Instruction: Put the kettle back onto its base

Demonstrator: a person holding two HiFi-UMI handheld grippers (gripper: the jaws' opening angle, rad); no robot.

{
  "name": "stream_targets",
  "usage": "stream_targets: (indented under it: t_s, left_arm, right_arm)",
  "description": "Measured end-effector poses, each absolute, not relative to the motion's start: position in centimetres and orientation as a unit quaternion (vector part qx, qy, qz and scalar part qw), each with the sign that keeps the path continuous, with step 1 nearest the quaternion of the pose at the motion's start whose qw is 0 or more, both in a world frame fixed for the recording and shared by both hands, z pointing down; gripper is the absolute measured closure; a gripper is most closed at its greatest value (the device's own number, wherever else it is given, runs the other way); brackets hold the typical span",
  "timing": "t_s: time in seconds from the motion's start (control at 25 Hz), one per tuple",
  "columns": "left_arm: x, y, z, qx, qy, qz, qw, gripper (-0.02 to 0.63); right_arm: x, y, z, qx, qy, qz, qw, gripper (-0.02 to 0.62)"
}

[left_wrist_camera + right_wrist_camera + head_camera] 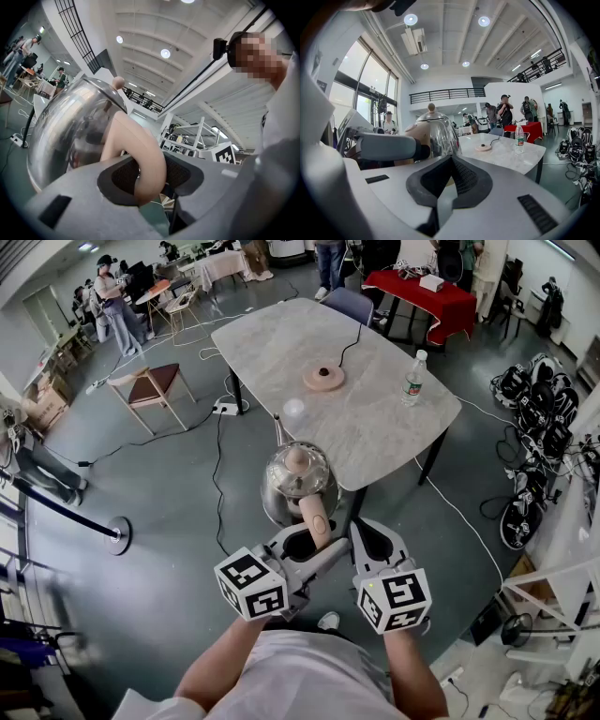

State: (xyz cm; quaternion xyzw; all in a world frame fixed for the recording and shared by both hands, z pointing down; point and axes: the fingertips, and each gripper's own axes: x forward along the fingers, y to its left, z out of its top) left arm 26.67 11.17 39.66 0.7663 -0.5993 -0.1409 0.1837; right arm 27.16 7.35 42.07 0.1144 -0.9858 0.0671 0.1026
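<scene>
Near the tabletop [375,418], the kettle handle [315,515] is gripped by the left tool [307,541]. The right tool [373,538] is closed, empty.

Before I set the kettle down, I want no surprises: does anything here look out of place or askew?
Only the shiny steel kettle with the beige handle: the left gripper holds it in the air off the grey marble table's near edge, away from its round pink base. No spill or damage shows.
</scene>
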Motion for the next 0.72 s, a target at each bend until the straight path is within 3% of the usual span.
stream_targets:
  t_s: [0.72]
  left_arm:
    - [21.2,10.0,39.6,0.772,-0.591,-0.140,0.187,0.446]
  right_arm:
    - [21.7,6.3,43.1,0.111,-0.984,0.081,0.114,0.591]
